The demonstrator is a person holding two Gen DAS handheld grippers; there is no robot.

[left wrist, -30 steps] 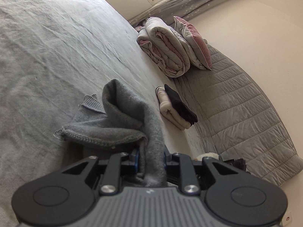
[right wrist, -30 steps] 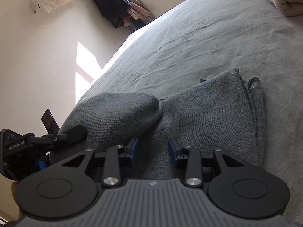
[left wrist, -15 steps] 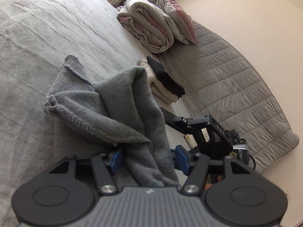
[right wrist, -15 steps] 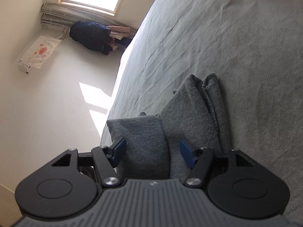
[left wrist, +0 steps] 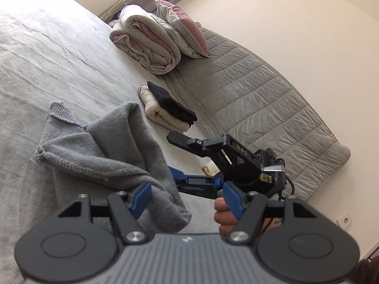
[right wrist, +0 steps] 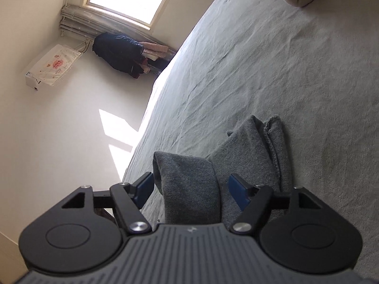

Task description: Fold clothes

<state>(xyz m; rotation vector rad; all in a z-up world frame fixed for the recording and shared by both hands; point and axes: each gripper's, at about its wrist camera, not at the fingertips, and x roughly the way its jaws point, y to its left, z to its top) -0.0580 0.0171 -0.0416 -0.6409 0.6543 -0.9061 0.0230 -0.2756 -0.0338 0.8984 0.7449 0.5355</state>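
Both tongs are spread wide right now, and neither one has a real hold on anything. The left tongs [left wrist: 187, 197] have just been opening: the grey sweater [left wrist: 106, 158] slumps between the blue pads, brushing the left pad [left wrist: 141, 195] at most while the other pad stands clear of it, so the cloth looks let go rather than pinched. Same story on the right tongs [right wrist: 193, 190], which have also just been opening, with a folded lobe of the sweater [right wrist: 189, 184] sitting in the gap and neither pad pressing on it. That fits a release after laying one part over another; the sweater sits on the bed [left wrist: 47, 54] in a bunched, half-folded heap, with a ribbed hem sticking out on its far side. It's not tidy yet, so the fold probably needs another pass or some smoothing. In the left view the right tongs [left wrist: 180, 177] show just beside the sweater, with the hand [left wrist: 223, 215] gripping the handle behind them, so both tools are working the same end of the garment. Farther up the bed there's a stack [left wrist: 165, 108] of a cream piece with a black one on top, likely where finished items go. Beyond that are a rolled duvet [left wrist: 144, 40] and a pillow [left wrist: 182, 30] against the quilted headboard [left wrist: 260, 99], well apart from the work.
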